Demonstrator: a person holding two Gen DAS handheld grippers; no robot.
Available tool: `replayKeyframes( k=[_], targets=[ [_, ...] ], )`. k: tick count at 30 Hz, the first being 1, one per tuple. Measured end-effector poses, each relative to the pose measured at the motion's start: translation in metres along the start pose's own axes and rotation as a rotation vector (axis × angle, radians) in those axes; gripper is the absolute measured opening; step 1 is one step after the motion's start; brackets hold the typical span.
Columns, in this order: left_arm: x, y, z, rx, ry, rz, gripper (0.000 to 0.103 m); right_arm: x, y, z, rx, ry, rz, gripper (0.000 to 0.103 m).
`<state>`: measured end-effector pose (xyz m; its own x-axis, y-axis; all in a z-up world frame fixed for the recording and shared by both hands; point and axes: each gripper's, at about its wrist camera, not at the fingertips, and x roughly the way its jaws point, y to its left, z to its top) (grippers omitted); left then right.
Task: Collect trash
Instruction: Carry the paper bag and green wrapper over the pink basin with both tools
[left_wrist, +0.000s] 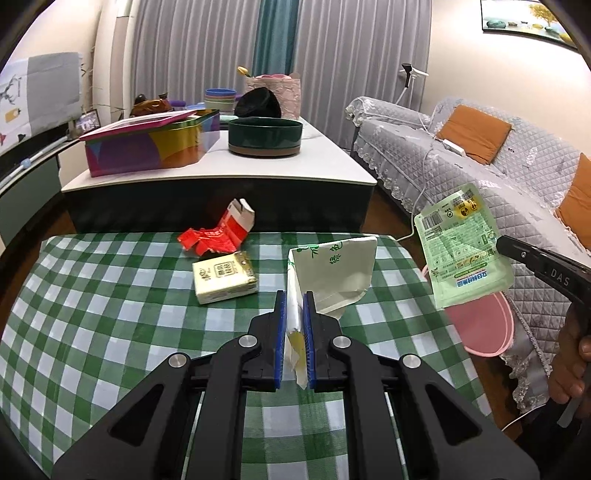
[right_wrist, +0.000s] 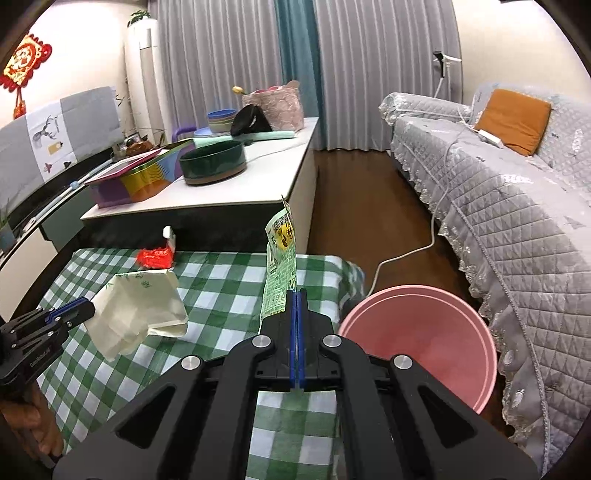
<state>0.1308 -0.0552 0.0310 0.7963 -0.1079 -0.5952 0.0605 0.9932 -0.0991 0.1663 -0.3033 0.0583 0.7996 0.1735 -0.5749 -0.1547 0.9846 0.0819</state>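
While left tongs (left_wrist: 294, 295) grip white bag (left_wrist: 332, 273), right tongs (right_wrist: 297, 295) pinch green pouch (right_wrist: 279, 273)

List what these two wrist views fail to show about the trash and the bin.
- Pink plastic bin: its bottom is hidden by its own near wall in the right wrist view; in the left wrist view the green printed pouch covers much of it.
- White paper bag: its lower end is hidden between the left gripper pads.
- Cream tissue pack: absent from the right wrist view.
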Motion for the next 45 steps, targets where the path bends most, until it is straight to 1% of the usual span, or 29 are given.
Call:
replayKeyframes(
  k=[10, 13, 19, 28, 35, 39, 45],
  targets=[
    [0.008, -0.028, 0.017, 0.031, 0.001, -0.036, 0.009, -0.013, -0.036, 0.006, 0.049, -0.017, -0.082, 0.001],
    [0.012, -0.040, 0.022, 0.044, 0.001, -0.053, 0.009, -0.018, -0.048, 0.007, 0.056, -0.025, -0.123, 0.001],
    [0.024, -0.071, 0.035, 0.078, 0.001, -0.092, 0.009, -0.021, -0.069, 0.006, 0.066, -0.030, -0.175, 0.001],
    [0.048, -0.124, 0.047, 0.108, 0.008, -0.162, 0.009, -0.025, -0.112, -0.001, 0.139, -0.009, -0.237, 0.001],
    [0.073, -0.169, 0.048, 0.133, 0.035, -0.218, 0.009, -0.018, -0.127, -0.006, 0.160, 0.024, -0.277, 0.001],
    [0.089, -0.187, 0.048, 0.142, 0.055, -0.239, 0.009, -0.014, -0.139, -0.010, 0.187, 0.049, -0.291, 0.001],
    [0.104, -0.208, 0.045, 0.154, 0.064, -0.259, 0.009, -0.007, -0.150, -0.015, 0.201, 0.079, -0.313, 0.001]
  ],
)
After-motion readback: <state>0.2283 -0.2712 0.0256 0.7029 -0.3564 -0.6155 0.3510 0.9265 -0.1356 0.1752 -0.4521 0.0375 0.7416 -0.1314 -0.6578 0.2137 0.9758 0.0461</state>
